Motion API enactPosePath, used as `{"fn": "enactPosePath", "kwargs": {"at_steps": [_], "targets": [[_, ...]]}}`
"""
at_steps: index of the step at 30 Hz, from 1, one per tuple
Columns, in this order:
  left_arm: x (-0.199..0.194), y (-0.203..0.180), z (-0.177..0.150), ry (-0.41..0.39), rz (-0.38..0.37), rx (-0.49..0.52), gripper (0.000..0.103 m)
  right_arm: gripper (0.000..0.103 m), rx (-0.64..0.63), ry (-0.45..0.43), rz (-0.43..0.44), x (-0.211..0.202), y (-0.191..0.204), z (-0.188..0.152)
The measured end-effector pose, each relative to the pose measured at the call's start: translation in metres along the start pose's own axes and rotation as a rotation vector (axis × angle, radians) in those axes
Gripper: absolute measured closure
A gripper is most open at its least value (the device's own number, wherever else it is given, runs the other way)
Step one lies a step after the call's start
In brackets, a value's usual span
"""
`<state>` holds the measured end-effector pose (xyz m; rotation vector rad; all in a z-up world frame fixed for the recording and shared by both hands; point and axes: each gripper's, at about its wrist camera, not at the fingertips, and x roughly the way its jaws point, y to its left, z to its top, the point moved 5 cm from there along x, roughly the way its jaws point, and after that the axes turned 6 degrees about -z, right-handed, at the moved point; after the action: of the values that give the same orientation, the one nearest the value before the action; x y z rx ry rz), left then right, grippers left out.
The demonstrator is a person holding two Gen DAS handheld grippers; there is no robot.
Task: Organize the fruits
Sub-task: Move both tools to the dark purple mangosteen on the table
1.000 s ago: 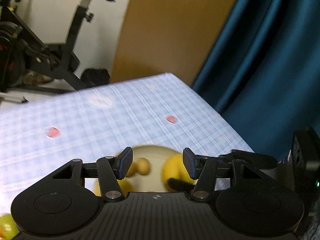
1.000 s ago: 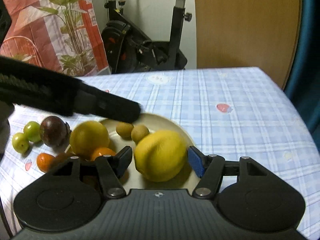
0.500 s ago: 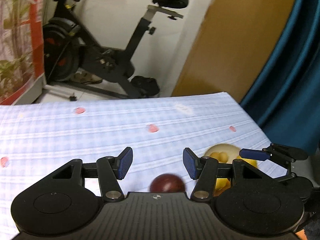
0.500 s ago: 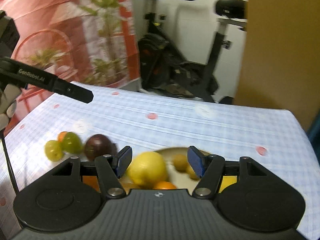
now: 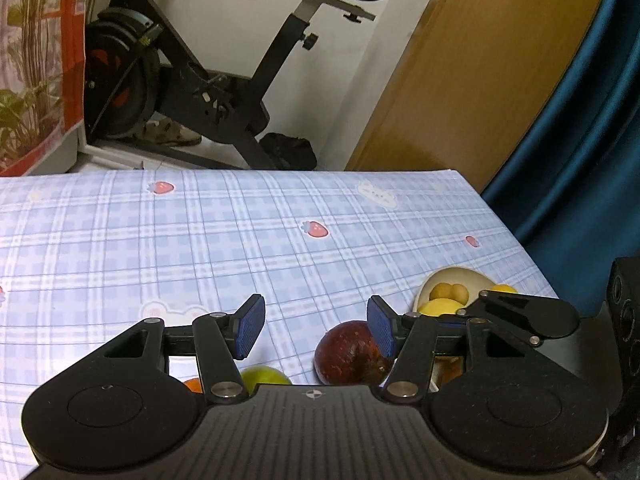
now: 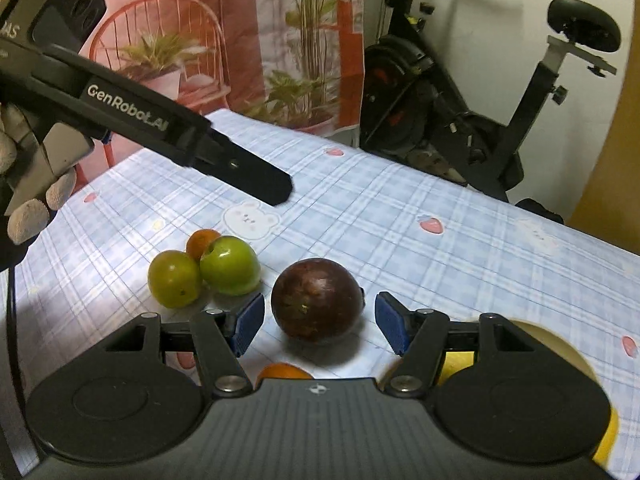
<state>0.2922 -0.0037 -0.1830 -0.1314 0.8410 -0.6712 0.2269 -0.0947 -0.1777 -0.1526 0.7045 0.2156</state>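
Observation:
A dark purple-red fruit (image 6: pixel 316 300) sits on the checked tablecloth just ahead of my right gripper (image 6: pixel 320 326), which is open, with gaps between the pads and the fruit. To its left lie two green fruits (image 6: pixel 230 264) (image 6: pixel 174 278), with a small orange (image 6: pixel 202 242) behind them. Another orange (image 6: pixel 284 372) peeks out under the gripper. My left gripper (image 5: pixel 316 328) is open and holds nothing. The dark fruit (image 5: pixel 352 356) lies partly behind its right finger and a green fruit (image 5: pixel 264 376) lies below the left one. A cream plate (image 5: pixel 452 274) at the right holds yellow fruits (image 5: pixel 446 291).
The left gripper (image 6: pixel 272 184), held by a gloved hand (image 6: pixel 24 200), reaches in above the green fruits. The plate rim (image 6: pixel 560 344) and a lemon (image 6: pixel 456 362) sit at the lower right. An exercise bike (image 5: pixel 224 92) stands beyond the table's far edge. A blue curtain (image 5: pixel 580 140) hangs at the right.
Both grippers moved left, away from the plate. The right gripper went from around the lemon to in front of the dark fruit; the left now hovers over the loose fruits.

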Motion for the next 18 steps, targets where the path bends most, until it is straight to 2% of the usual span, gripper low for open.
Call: {"fn": "enactPosePath", "kwargs": {"at_steps": [7,8,11,12,18], "targets": [[0.021,-0.006,0.004,0.011,-0.012,0.003,0.045,0.04,-0.003,0.003,-0.005,0.018,0.003,0.009],[0.023,-0.006,0.004,0.015,-0.009,0.008,0.045,0.045,-0.014,0.0,-0.002,0.017,0.004,0.009],[0.028,-0.008,0.001,0.051,-0.008,0.028,0.046,0.049,-0.041,-0.011,0.014,0.014,0.009,0.009],[0.03,-0.01,-0.001,0.065,-0.002,0.048,0.046,0.053,-0.047,-0.017,0.019,0.012,0.011,0.009],[0.027,-0.005,-0.011,0.091,0.004,0.043,0.047,0.055,-0.102,-0.042,0.047,-0.002,0.027,0.004]]}}
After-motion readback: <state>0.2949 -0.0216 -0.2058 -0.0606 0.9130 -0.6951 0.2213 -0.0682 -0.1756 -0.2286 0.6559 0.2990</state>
